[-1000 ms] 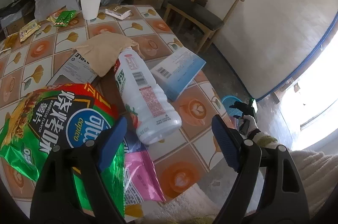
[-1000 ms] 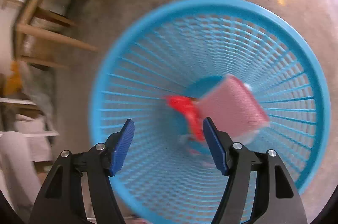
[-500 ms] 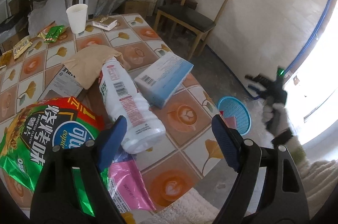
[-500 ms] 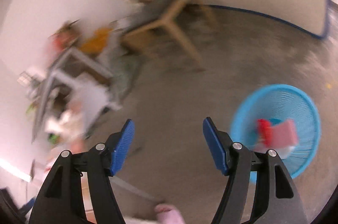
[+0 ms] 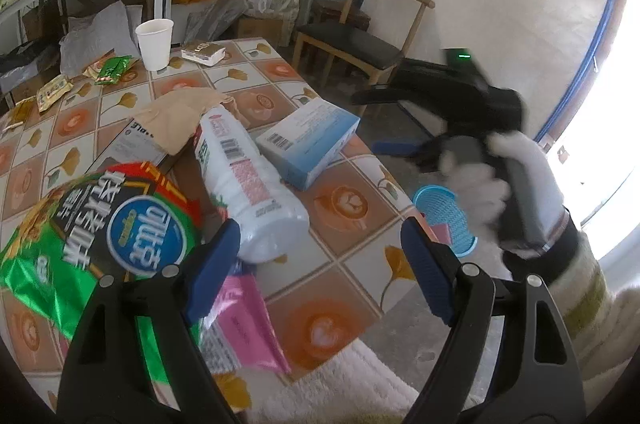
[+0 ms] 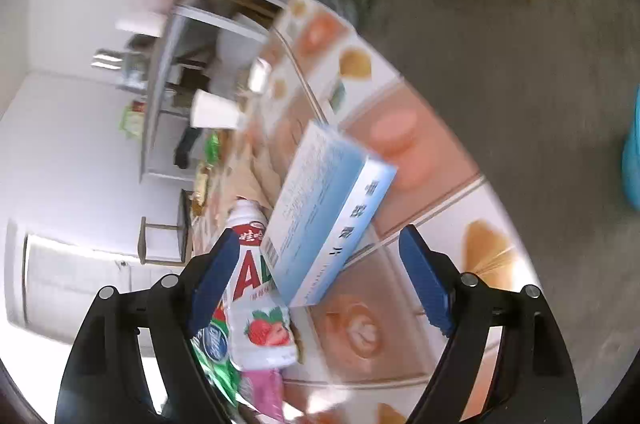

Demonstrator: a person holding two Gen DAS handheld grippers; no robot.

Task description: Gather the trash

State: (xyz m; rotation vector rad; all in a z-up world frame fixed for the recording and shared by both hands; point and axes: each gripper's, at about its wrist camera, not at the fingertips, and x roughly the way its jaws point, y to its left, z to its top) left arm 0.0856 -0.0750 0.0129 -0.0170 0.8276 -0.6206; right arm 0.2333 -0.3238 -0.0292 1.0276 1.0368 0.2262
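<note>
The light blue box lies flat near the bench's edge on the basket side, and it is the piece of trash closest to the right gripper. In the right wrist view the box sits ahead of the fingers and slightly toward the left one, its long axis running away from the gripper and slanting across the gap, so one short end faces the fingers. Those fingers are opening wide with nothing between them; the box is beyond the tips, not touched. Judging by this, a grasp across the box's narrow width would need the wrist turned so the fingers straddle its long sides.

The white bottle lies on its side just beside the box, its base toward the near edge of the bench, close to the left gripper. The left fingers stand wide apart and hold nothing; the bottle's base is near the left finger but not between the two. A green snack bag and a pink packet lie at the near edge under that gripper.

The blue basket stands on the floor past the bench's edge, below the right hand, already holding something pink.
</note>
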